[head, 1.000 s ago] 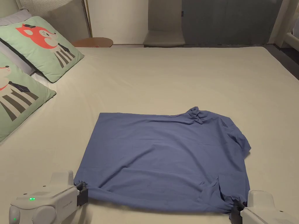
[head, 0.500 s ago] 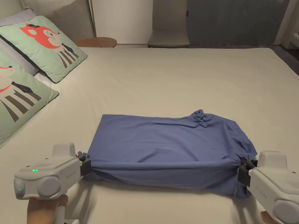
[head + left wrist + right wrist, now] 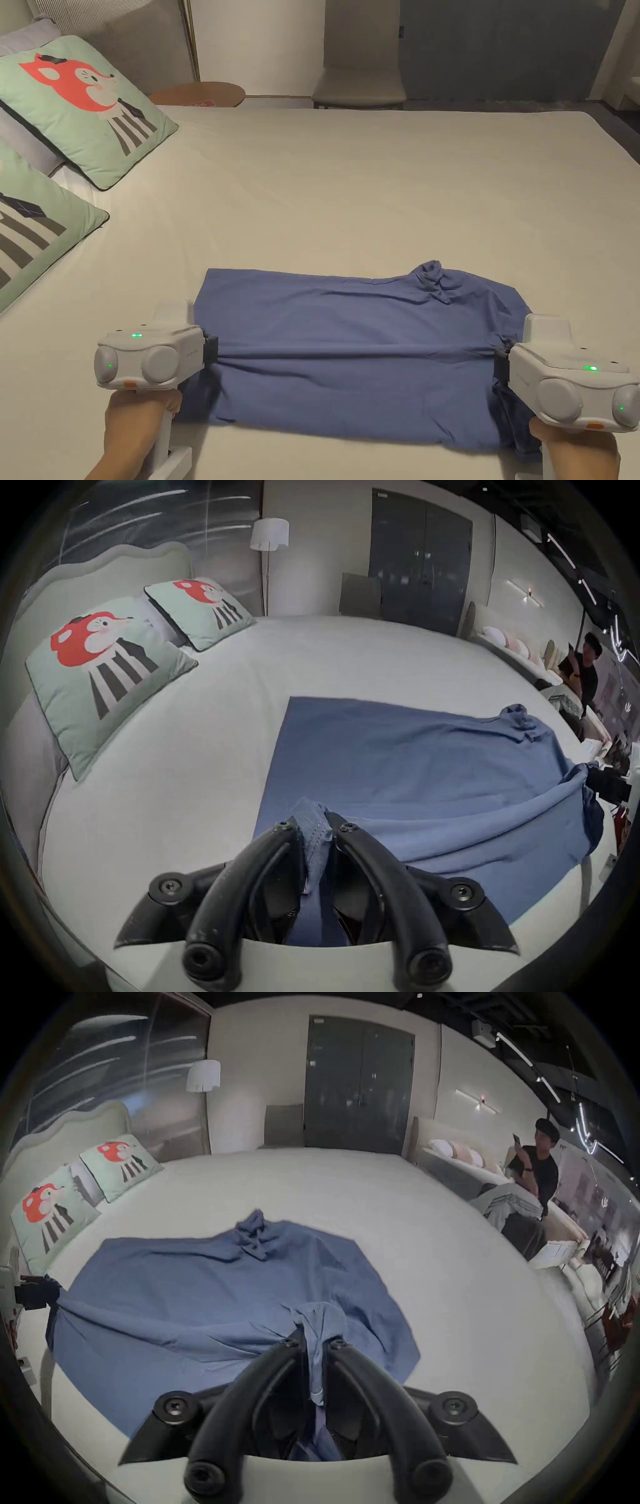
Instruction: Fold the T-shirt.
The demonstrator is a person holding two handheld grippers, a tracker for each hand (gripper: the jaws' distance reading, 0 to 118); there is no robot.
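The left gripper is held level in the person's left hand, jaws closed tight and pointing right. The right gripper sits opposite in the right hand, jaws pinched together and pointing left. Both grippers are well apart, at about the same height.

Bed with two fox pillows at left edge; chair, round side table beyond far edge.
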